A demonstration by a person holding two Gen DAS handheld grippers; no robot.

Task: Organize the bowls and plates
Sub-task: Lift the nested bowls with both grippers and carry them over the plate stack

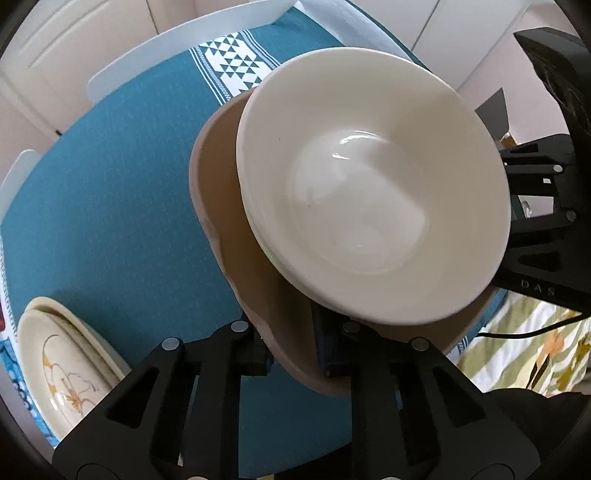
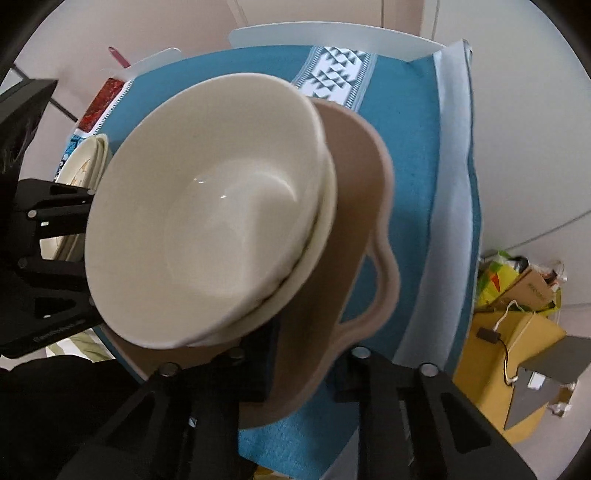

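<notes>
A stack of cream bowls (image 1: 369,184) (image 2: 207,221) sits tilted inside a tan basin (image 1: 221,192) (image 2: 354,177) with a loop handle, over the teal tablecloth (image 1: 110,192) (image 2: 406,129). My left gripper (image 1: 293,356) is shut on the basin's near rim, one finger inside and one outside. From the opposite side, my right gripper (image 2: 301,374) clamps the rim the same way. Each gripper shows in the other's view, the right gripper (image 1: 535,221) at the far edge and the left gripper (image 2: 51,258) at the left. Two floral plates (image 1: 62,369) (image 2: 81,162) lie stacked on the cloth beside the basin.
White chair backs (image 1: 147,55) (image 2: 332,33) stand around the round table. A red item (image 2: 103,103) lies at the table's far left edge. On the floor to the right are a cardboard box (image 2: 517,332) with cables and bags. Striped leafy fabric (image 1: 517,350) lies below the table edge.
</notes>
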